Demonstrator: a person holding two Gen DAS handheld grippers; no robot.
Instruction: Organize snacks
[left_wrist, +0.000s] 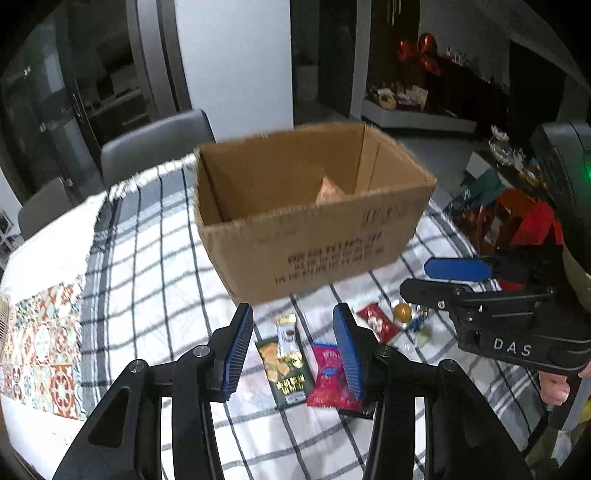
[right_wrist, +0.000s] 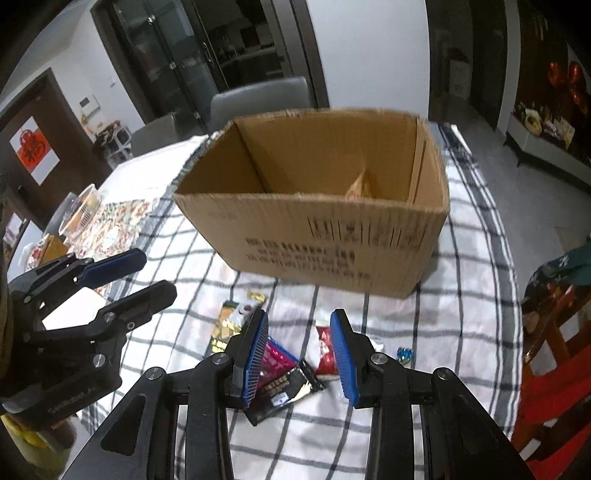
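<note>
both grippers' fingers (left_wrist: 236, 354) stand apart, gripping nothing, above snack packets (left_wrist: 327, 373) near the cardboard box (left_wrist: 314, 236).

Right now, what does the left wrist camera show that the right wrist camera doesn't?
Only the left wrist view shows the round gold candy beside the red packet. Only the right wrist view shows the clear lidded container at the table's far left and the black packet. Both show the cardboard box, one snack inside it, the green packet, the pink packet, and both open, empty grippers: left, right.
</note>
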